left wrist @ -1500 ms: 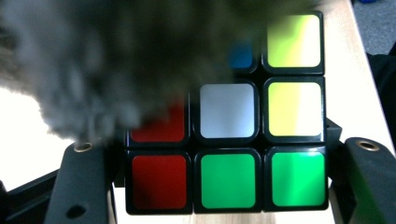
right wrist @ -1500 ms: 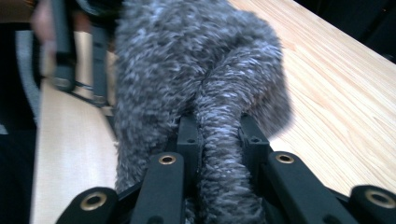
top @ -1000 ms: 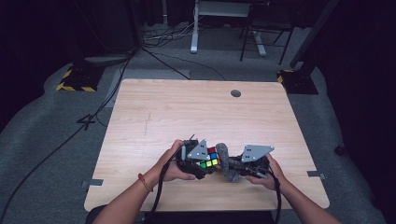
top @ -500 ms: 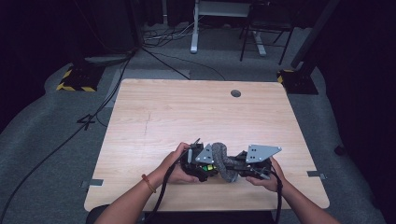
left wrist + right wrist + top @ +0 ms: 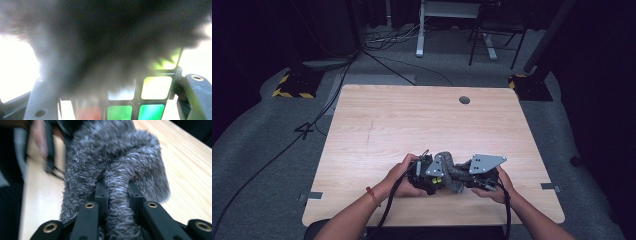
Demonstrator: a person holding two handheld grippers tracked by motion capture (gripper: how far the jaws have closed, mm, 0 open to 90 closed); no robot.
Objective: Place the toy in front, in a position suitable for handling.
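Near the front edge of the table [image 5: 377,125], close to my body, I have both tools drawn together over one small bundle. My left gripper [image 5: 428,175] has its fingers clamped on a puzzle cube [image 5: 140,100]; in the left gripper view its green, white and reddish tiles sit squeezed between the two black fingers, one finger [image 5: 197,95] pressing the cube's side. From above I catch just a yellow-green glint of the cube [image 5: 437,180] between my hands.

My right gripper [image 5: 117,192] has its fingers pinched tight on a fold of grey fuzzy cloth [image 5: 117,162]. In the right gripper view the fold runs up between the two fingers and spreads into a thick bunch beyond them, with the pale wood of the table off to either side. From above, the cloth [image 5: 447,162] lies draped over the top of the cube, bridging the gap between the two tools. The same cloth hangs as a dark blur [image 5: 105,42] across the upper part of the left gripper view, covering the cube's top rows.

My right gripper [image 5: 472,177] sits just beside the left one, almost touching, both held low over the table.
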